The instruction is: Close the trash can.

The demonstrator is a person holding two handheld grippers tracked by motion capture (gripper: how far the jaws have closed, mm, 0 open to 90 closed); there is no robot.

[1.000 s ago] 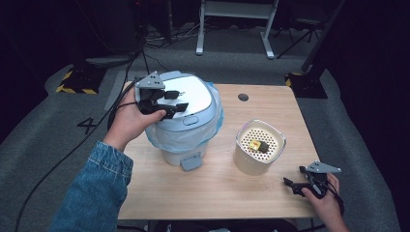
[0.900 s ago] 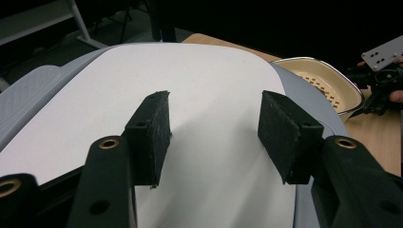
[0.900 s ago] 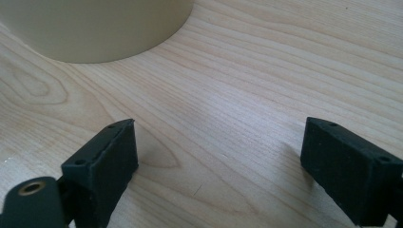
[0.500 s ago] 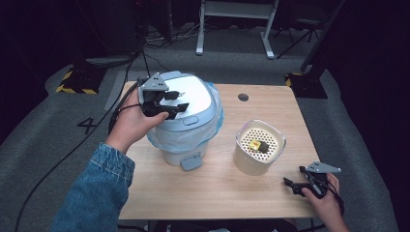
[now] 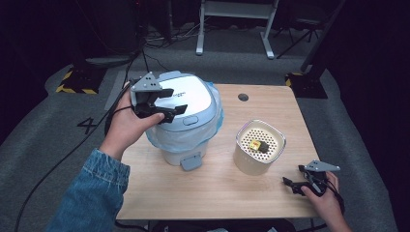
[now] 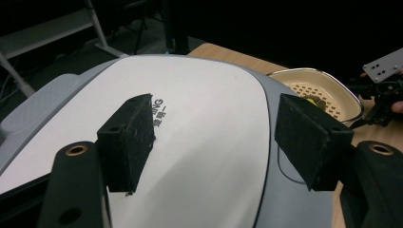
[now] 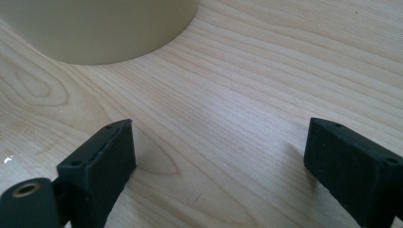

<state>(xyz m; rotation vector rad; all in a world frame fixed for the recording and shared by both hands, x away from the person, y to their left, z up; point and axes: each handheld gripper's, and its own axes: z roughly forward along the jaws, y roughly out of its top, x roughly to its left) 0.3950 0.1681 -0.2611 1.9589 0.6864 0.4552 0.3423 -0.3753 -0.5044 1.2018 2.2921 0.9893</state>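
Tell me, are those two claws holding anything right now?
No. The left gripper hangs open over the rice cooker's lid, its jaws having just been opening; the right gripper is open over bare table.

Light falls from above onto the bench (image 5: 212,193), bright against a nearly black room. Short soft shadows lie beneath things. In both gripper views the near black pads look slightly soft and grainy.

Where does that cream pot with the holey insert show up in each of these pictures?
High view: the cream pot stands right of centre on the table.
Left gripper view: its rim peeks out at the upper right, behind the cooker lid.
Right gripper view: its plain wall is at the top left.
Shared landmark: the wooden table.
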